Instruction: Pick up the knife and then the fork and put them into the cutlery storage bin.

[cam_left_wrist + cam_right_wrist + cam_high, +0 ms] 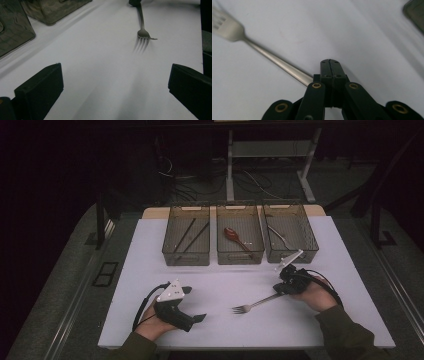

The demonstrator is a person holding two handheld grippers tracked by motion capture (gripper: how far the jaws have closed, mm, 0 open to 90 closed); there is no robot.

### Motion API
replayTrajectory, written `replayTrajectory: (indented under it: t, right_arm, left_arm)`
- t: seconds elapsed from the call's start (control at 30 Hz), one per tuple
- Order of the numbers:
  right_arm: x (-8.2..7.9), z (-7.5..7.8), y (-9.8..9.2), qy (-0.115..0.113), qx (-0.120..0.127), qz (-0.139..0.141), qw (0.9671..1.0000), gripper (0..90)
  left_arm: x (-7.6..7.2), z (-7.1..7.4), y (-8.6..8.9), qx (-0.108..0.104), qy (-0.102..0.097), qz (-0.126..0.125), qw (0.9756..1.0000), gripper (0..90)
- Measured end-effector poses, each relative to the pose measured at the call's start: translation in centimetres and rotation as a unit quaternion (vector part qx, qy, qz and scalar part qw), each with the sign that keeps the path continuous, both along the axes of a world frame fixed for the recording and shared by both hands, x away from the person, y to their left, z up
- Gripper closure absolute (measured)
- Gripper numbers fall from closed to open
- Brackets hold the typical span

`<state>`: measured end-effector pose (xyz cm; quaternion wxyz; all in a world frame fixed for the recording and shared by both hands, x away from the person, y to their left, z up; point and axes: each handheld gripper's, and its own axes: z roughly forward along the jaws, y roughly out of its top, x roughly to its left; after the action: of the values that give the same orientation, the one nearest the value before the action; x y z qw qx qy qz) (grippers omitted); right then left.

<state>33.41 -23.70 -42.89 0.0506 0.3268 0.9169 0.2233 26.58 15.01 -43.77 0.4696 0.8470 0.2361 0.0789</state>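
Note:
A silver fork [251, 304] lies slantwise over the white table [150, 250], tines toward the front left. My right gripper [279, 290] is shut on the end of its handle. In the right gripper view the two jaws of the right gripper [331, 68] are pressed together, and the fork [269, 58] runs off to the upper left with blurred tines. My left gripper [194, 304] rests open near the front left, empty, with the jaws pointing right. In the left gripper view the left gripper [115, 87] is spread wide, and the fork [143, 32] is ahead, casting a shadow.
Three mesh baskets stand in a row at the back. The left basket [186, 254] holds dark chopsticks [190, 234], the middle basket [240, 256] a red spoon [234, 236], and the right basket [307, 237] a silver utensil [278, 236]. The table's front edge is near both hands.

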Motion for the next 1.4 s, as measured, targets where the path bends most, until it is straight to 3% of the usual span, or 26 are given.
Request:
replayTrajectory:
  t: [0.47,0.6,0.73,0.9,1.13,1.4]
  right_arm:
    - [-3.5,0.2,-1.5,0.025,-0.008,0.027,0.9993,90.0]
    - [-3.7,0.2,-1.7,0.025,-0.006,0.029,0.9993,90.0]
    - [-3.6,1.2,-1.5,0.014,0.02,0.044,0.9987,75.7]
    - [-3.6,2.0,0.0,-0.006,0.012,0.081,0.9966,67.2]
    - [-3.5,2.1,3.3,0.001,-0.02,0.147,0.9889,67.6]
    - [-3.6,1.3,6.4,0.014,-0.078,0.195,0.9775,72.5]
  left_arm:
    - [-0.1,0.0,-0.1,0.001,0.001,0.0,1.0,0.0]
    - [-0.1,0.0,-0.2,0.001,0.001,-0.001,1.0,0.0]
    - [0.0,0.0,-0.1,0.004,0.0,-0.002,1.0,0.0]
    - [0.0,0.0,-0.1,0.005,0.0,-0.001,1.0,0.0]
    - [0.0,0.0,-0.1,0.005,0.0,-0.002,1.0,0.0]
    - [0.0,-0.1,-0.2,0.005,0.002,-0.004,1.0,0.0]
